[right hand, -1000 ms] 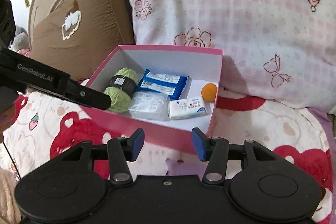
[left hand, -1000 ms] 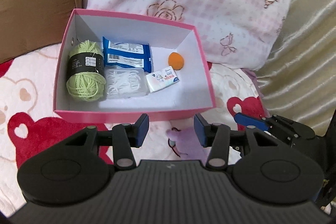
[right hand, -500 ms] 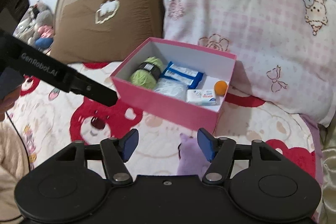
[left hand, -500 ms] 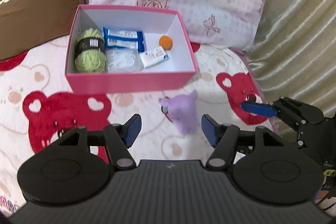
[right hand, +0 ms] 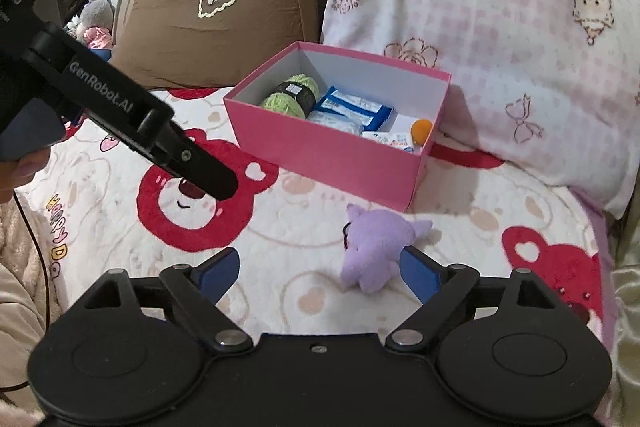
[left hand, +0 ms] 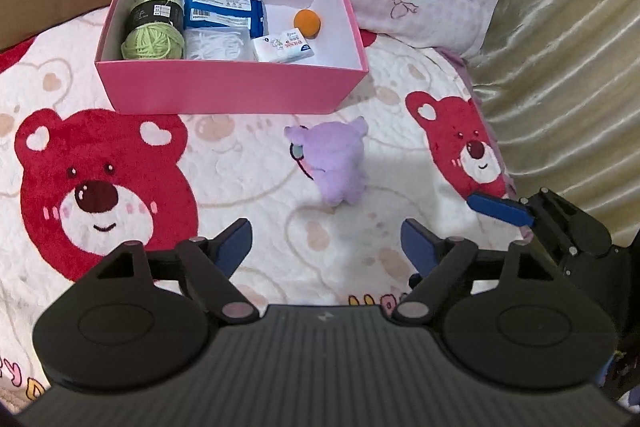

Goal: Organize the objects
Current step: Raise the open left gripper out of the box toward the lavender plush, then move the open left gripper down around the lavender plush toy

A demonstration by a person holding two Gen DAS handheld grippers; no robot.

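I see a fuzzy fleece blanket (left hand: 248,163) under a matt pink cardboard box (left hand: 228,89), a soft purple plush toy (left hand: 336,163) at frame centre, woolly green yarn (left hand: 154,27) and a glossy blue plastic packet (left hand: 224,11) inside, and shiny satin fabric (left hand: 560,75) at right.

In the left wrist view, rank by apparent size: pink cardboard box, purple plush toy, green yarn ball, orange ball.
1. Pink cardboard box, largest.
2. Purple plush toy; it lies nearer the camera, so its lead over the yarn is unsure.
3. Green yarn ball.
4. Orange ball, smallest.
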